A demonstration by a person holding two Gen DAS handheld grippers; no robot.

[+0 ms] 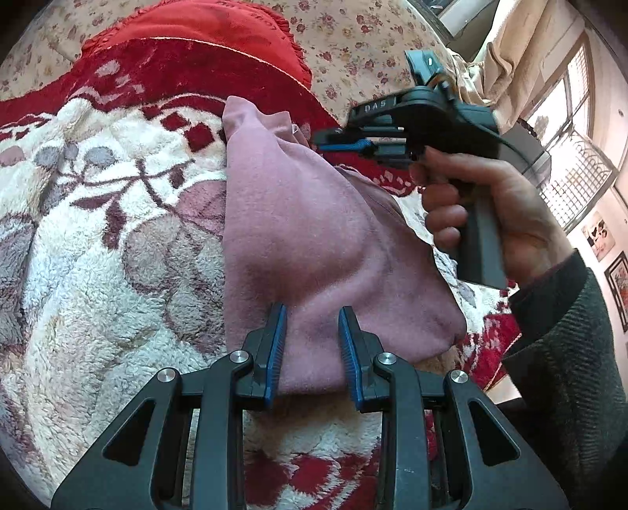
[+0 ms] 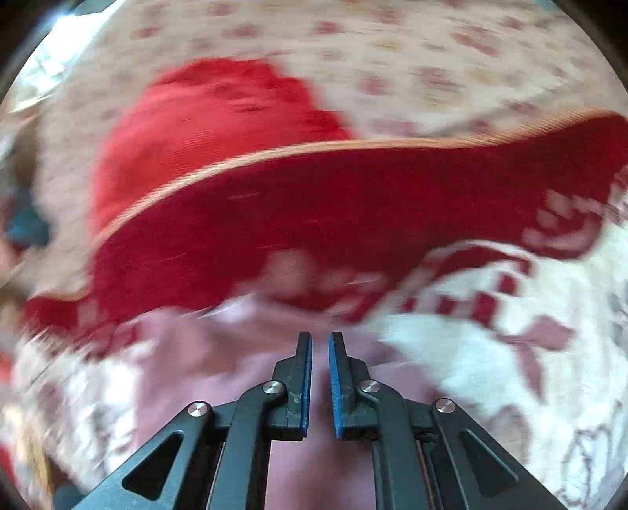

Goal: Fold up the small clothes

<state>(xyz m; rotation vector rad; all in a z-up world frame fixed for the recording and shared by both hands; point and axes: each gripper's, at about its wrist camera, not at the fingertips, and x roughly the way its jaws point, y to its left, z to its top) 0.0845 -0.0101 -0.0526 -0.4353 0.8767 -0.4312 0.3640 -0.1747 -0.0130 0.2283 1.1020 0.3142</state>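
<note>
Looking from largest to smallest, we list what we see.

Bedsheet (image 1: pixel 353 35): a cream floral sheet fills the far side in both views.

Blanket (image 1: pixel 78 243): a fleecy white-and-red blanket with mauve flowers; its piped far edge (image 2: pixel 314 147) runs left to right, and we see open fleece on the left and near sides.

Pillow (image 1: pixel 212 35): red, with a fringed edge, lying beyond the blanket's far edge.

Pink garment (image 1: pixel 314 235): a plain dusty-pink knit, lifted off the blanket and stretched into a slanting sheet with soft creases; its far corner is up by the right gripper and its near hem hangs between our left fingers.

Right hand (image 1: pixel 490 212): wrapped around the black handle of the right gripper, with a dark sleeve at the wrist.

Right gripper (image 1: pixel 333 141): jaws nearly closed, a slim gap left, at the garment's far corner; in the blurred right wrist view pink cloth lies under the fingers, and we cannot tell whether it is pinched.

Left gripper (image 1: pixel 312 314): blue-padded jaws stand apart, the garment's near edge between them, not squeezed.

Writing: "DAS" in pale letters on the right gripper's body.
</note>
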